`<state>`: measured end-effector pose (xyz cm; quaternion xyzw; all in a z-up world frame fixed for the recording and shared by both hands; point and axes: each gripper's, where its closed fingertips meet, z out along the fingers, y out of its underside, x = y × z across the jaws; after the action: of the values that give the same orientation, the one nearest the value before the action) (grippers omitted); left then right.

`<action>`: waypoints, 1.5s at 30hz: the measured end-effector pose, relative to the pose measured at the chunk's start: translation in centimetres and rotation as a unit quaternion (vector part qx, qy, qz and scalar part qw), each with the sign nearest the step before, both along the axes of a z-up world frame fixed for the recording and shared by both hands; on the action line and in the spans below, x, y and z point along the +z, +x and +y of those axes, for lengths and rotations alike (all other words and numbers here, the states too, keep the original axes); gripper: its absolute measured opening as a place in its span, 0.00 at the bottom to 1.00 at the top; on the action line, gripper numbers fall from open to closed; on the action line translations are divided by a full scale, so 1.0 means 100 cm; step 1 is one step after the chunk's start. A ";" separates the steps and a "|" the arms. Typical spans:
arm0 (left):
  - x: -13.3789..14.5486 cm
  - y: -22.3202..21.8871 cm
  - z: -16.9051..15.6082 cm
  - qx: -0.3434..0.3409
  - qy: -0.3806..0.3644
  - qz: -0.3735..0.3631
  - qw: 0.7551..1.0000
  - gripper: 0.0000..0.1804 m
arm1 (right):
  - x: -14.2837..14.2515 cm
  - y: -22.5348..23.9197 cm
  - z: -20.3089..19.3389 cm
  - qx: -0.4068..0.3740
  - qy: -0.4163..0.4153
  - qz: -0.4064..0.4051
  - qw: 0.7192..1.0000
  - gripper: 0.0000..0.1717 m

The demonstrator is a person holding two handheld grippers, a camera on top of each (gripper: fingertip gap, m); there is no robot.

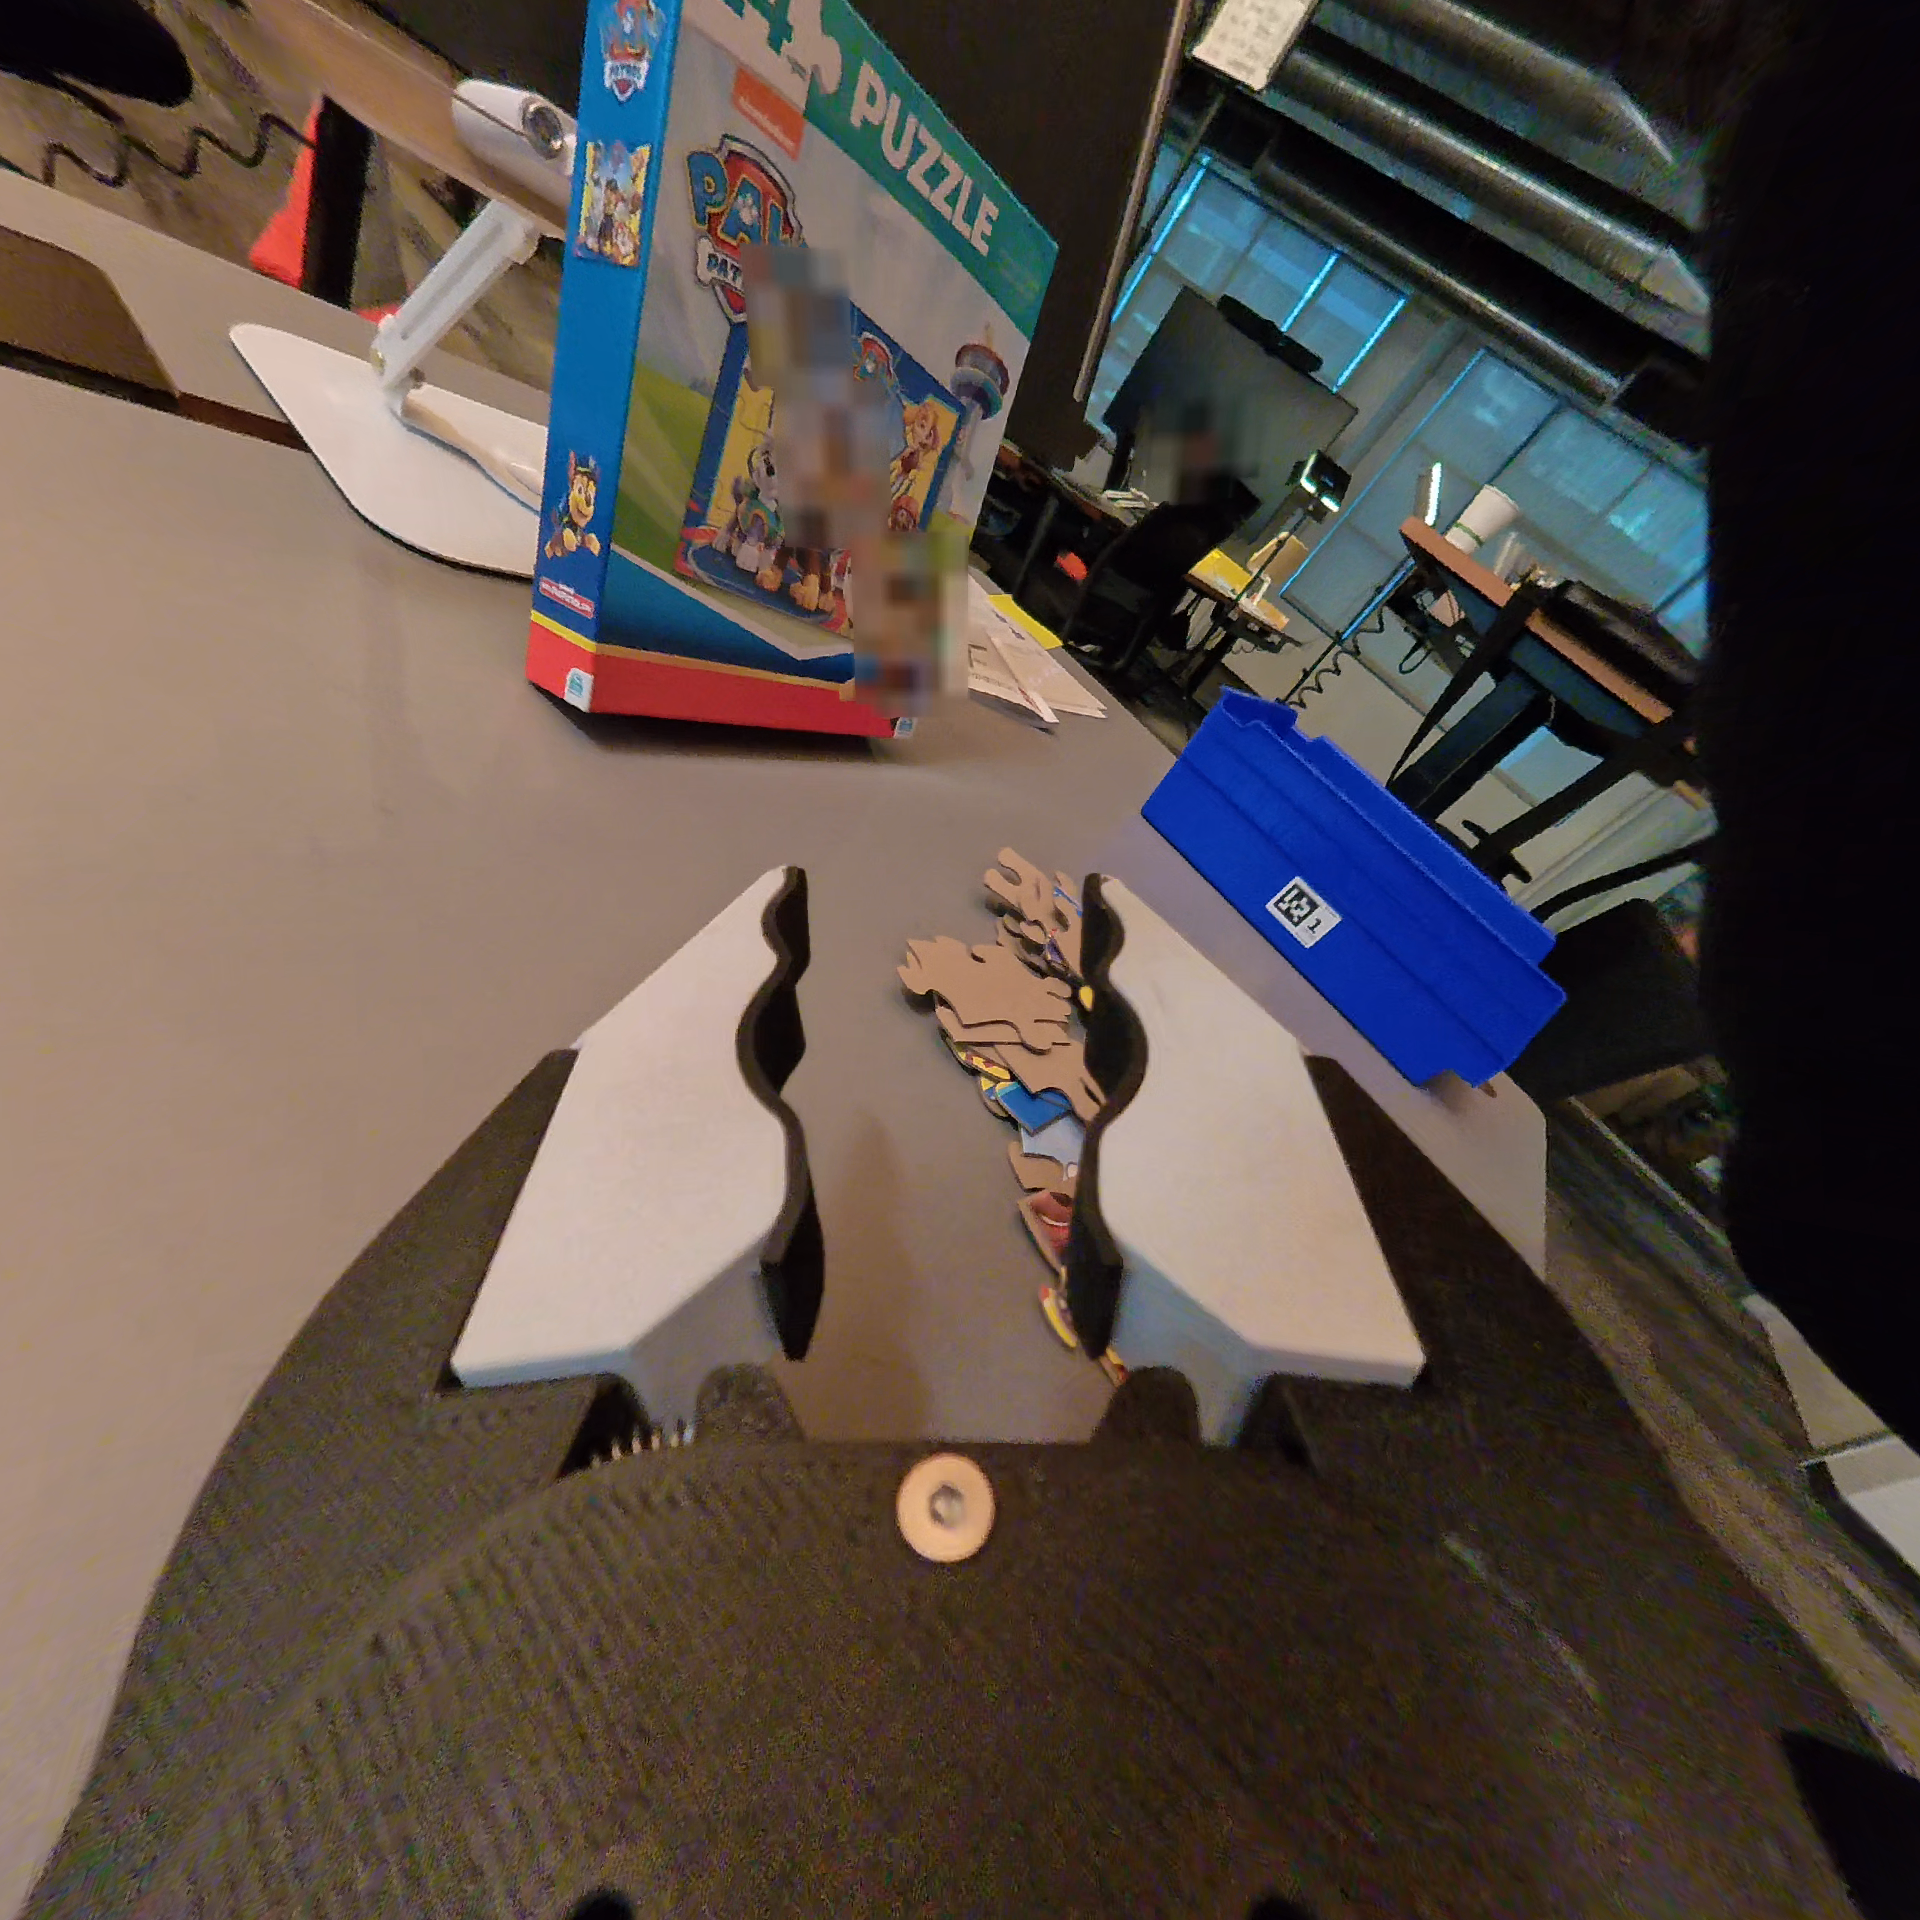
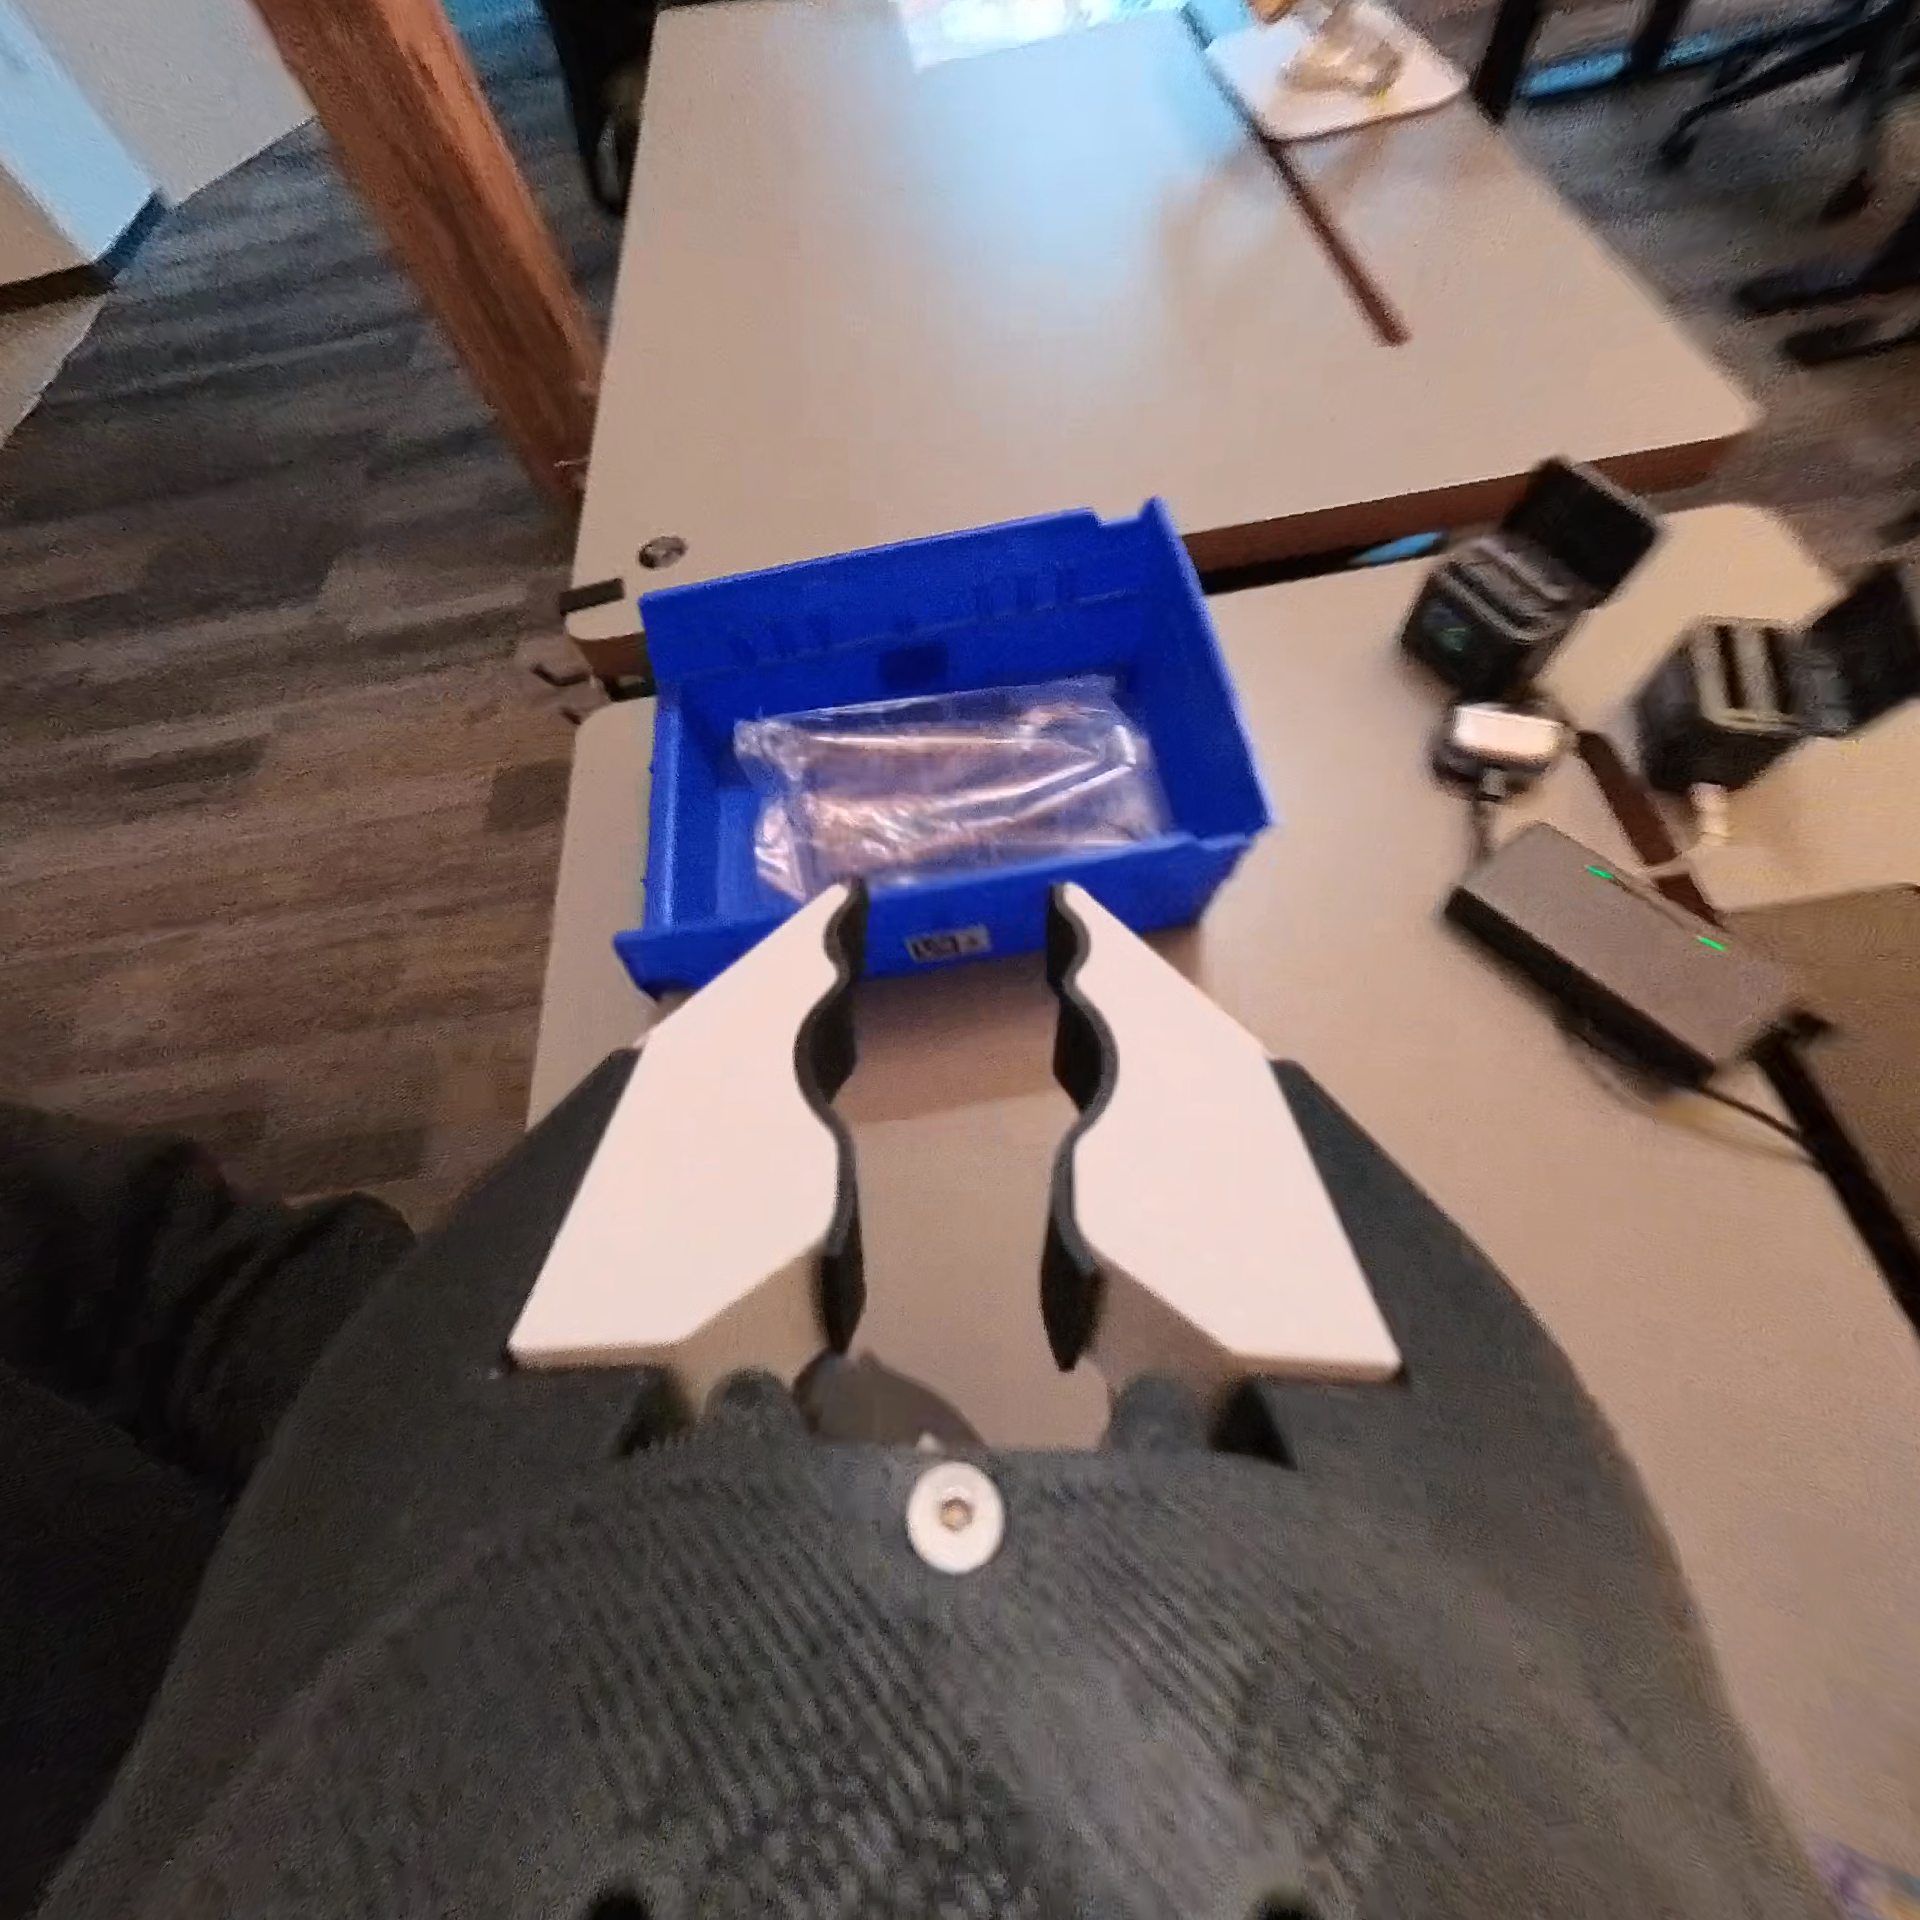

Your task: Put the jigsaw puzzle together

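Two grippers, both w/ fingers apart and nothing between them.

Hard to see: right view is blurred throughout. The bag (image 2: pixel 940 774) in the blue bin (image 2: pixel 1216 727) is clear plastic, contents brownish but can't tell what they are. Small sticker on the bin's near wall is unreadable. Dark boxes (image 2: pixel 1527 582) and a flat dark unit w/ green lights (image 2: pixel 1621 945) at the right edge are smeared; kind unclear. Left view: most of the puzzle pile (image 1: pixel 997 987) lies behind the right-hand finger, so only part shows; many pcs lie brown side up, a few coloured ones lower down. Bin (image 1: pixel 1351 894) seen from outside only, inside hidden. Dark mass covers the right edge. Puzzle box (image 1: pixel 727 416) is cut off at the top, front partly mosaic'd. White stand (image 1: pixel 416 416) behind it holds a device, top cut off.

Left gripper (image 1: pixel 945 883): fingers wide, over bare grey table (image 1: pixel 312 831). Pile sits just beside the right-hand finger (image 1: pixel 1101 935), partly in the gap; contact w/ the pad can't be told.

Right gripper (image 2: pixel 954 899): fingers at a medium gap, bare. Tips overlap the bin's near wall in view; whether they touch it, can't tell. Bin sits at the table (image 2: pixel 1351 1143) edge, bag inside toward the far right.
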<state>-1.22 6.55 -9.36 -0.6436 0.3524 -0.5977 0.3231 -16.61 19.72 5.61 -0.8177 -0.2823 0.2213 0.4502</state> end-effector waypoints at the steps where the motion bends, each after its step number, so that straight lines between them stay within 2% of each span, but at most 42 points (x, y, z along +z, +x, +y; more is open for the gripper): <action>1: 0.000 0.000 -0.001 -0.003 0.007 0.003 1.000 0.28 | 0.003 0.023 -0.023 -0.023 0.025 -0.008 0.999 0.19; 4: 0.000 -0.002 -0.009 -0.032 0.039 0.013 0.999 0.26 | -0.012 0.092 -0.099 -0.103 0.073 -0.039 0.991 0.19; 8: 0.005 -0.007 -0.013 -0.042 0.086 -0.002 0.995 0.21 | -0.075 0.179 -0.191 -0.219 0.079 -0.065 0.970 0.18; 11: -0.002 -0.006 -0.024 -0.056 0.099 0.003 0.993 0.20 | -0.118 0.221 -0.238 -0.263 0.083 -0.032 0.961 0.18; 13: -0.007 -0.002 -0.036 -0.072 0.106 0.009 0.992 0.20 | -0.136 0.239 -0.256 -0.274 0.095 0.011 0.957 0.16; 16: -0.012 0.006 -0.045 -0.075 0.146 0.023 0.986 0.20 | -0.150 0.264 -0.266 -0.289 0.127 0.080 0.946 0.14; 20: -0.011 0.014 -0.040 -0.061 0.179 0.027 0.982 0.20 | -0.144 0.275 -0.271 -0.277 0.151 0.170 0.934 0.14; 25: -0.013 0.017 -0.038 -0.064 0.169 0.035 0.983 0.20 | -0.161 0.288 -0.271 -0.299 0.136 0.095 0.940 0.14; 30: -0.003 0.009 -0.037 -0.044 0.197 0.018 0.979 0.18 | -0.174 0.269 -0.269 -0.289 0.119 0.053 0.948 0.15; 34: -0.004 0.005 -0.043 -0.044 0.211 0.018 0.976 0.19 | -0.180 0.260 -0.263 -0.305 0.101 0.034 0.946 0.14; 35: -0.005 0.004 -0.043 -0.042 0.216 0.021 0.975 0.19 | -0.185 0.264 -0.262 -0.329 0.084 0.032 0.940 0.11; 36: -0.006 0.004 -0.043 -0.041 0.219 0.024 0.975 0.19 | -0.190 0.265 -0.263 -0.348 0.067 0.043 0.934 0.08; 40: -0.009 0.003 -0.041 -0.037 0.216 0.030 0.975 0.19 | -0.210 0.238 -0.277 -0.349 -0.031 0.138 0.927 0.14; 45: -0.008 0.007 -0.041 -0.048 0.187 0.017 0.981 0.18 | -0.234 0.232 -0.285 -0.355 -0.099 0.117 0.922 0.18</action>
<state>-0.57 2.42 -10.17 -0.5645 0.4939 -0.5251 0.4021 6.57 -8.79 -17.76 -0.8731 0.1043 0.1676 0.4457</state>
